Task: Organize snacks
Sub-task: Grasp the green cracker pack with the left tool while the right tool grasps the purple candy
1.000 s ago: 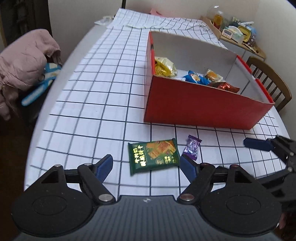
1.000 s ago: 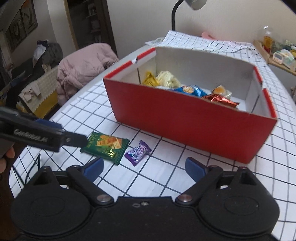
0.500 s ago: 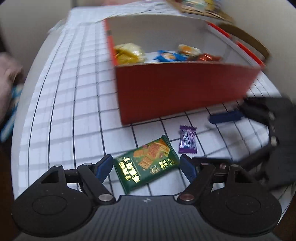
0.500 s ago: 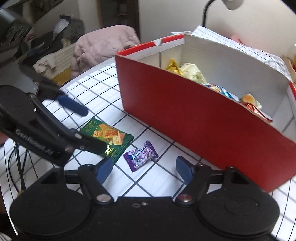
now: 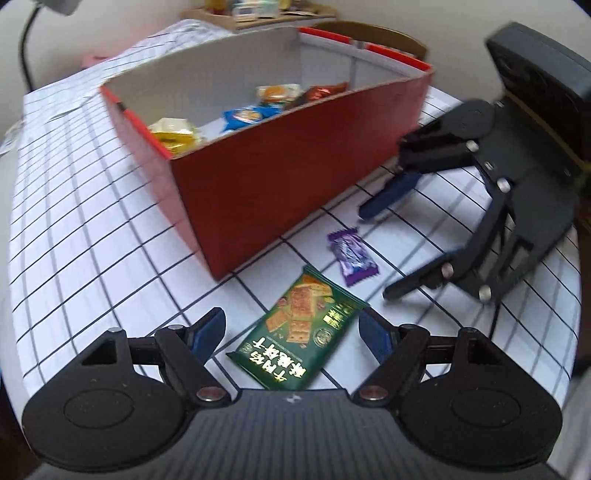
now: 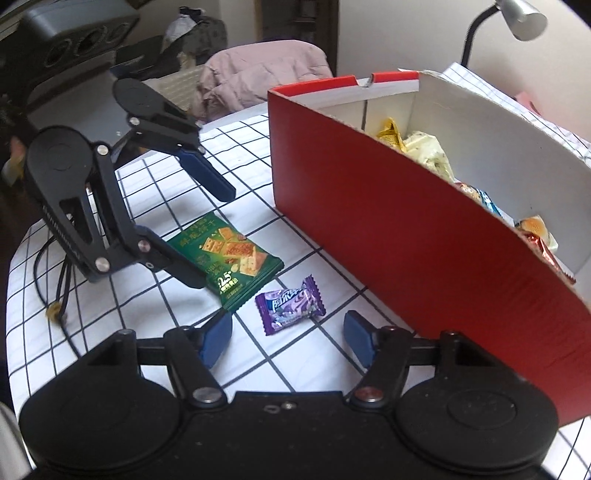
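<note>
A green cracker packet (image 5: 300, 332) lies flat on the checked tablecloth, between the open jaws of my left gripper (image 5: 291, 330). It also shows in the right wrist view (image 6: 225, 254). A purple candy (image 5: 352, 255) lies just beyond it; in the right wrist view the candy (image 6: 290, 304) lies just ahead of my open right gripper (image 6: 288, 338). A red box (image 5: 280, 173) with several snacks inside stands behind both. Neither gripper holds anything.
The red box (image 6: 424, 236) fills the right side close to my right gripper. A pink jacket (image 6: 258, 81) on a chair and a desk lamp (image 6: 517, 18) stand beyond the table. The table edge (image 5: 14, 332) is near on the left.
Both grippers have moved lower and closer to the snacks. The green packet now lies between my left jaws, and the purple candy is just in front of my right jaws.
</note>
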`<move>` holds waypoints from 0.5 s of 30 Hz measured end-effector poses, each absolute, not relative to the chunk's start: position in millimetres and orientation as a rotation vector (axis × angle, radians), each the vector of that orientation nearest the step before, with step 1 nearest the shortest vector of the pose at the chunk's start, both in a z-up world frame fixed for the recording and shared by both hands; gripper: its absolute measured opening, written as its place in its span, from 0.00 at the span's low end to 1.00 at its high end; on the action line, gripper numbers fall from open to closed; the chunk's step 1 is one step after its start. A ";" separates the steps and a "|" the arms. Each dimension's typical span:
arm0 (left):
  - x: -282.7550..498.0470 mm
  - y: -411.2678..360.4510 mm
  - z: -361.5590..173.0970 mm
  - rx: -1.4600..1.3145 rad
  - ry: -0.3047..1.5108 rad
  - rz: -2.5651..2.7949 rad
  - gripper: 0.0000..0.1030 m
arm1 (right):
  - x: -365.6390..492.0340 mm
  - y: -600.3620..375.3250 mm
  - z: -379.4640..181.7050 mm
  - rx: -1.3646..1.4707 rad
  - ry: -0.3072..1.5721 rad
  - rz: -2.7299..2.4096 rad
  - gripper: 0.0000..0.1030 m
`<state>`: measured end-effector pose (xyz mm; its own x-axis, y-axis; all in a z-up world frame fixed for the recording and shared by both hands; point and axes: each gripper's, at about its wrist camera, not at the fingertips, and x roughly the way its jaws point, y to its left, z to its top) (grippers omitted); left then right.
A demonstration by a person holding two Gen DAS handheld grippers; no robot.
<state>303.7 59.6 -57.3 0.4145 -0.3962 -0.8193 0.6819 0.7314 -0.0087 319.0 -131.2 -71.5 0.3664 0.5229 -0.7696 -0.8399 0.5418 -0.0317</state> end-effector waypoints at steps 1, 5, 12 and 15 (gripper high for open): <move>303.3 60.0 -57.4 0.357 0.916 -0.713 0.77 | 320.5 -132.9 -70.5 -0.456 0.788 0.924 0.63; 304.2 55.7 -63.5 0.408 0.902 -0.737 0.77 | 325.6 -129.9 -71.9 -0.436 0.791 0.931 0.59; 303.6 50.9 -69.8 0.467 0.881 -0.764 0.78 | 325.9 -117.8 -77.6 -0.503 0.765 0.917 0.49; 302.3 49.6 -70.2 0.464 0.880 -0.780 0.77 | 326.4 -116.2 -78.4 -0.498 0.757 0.925 0.48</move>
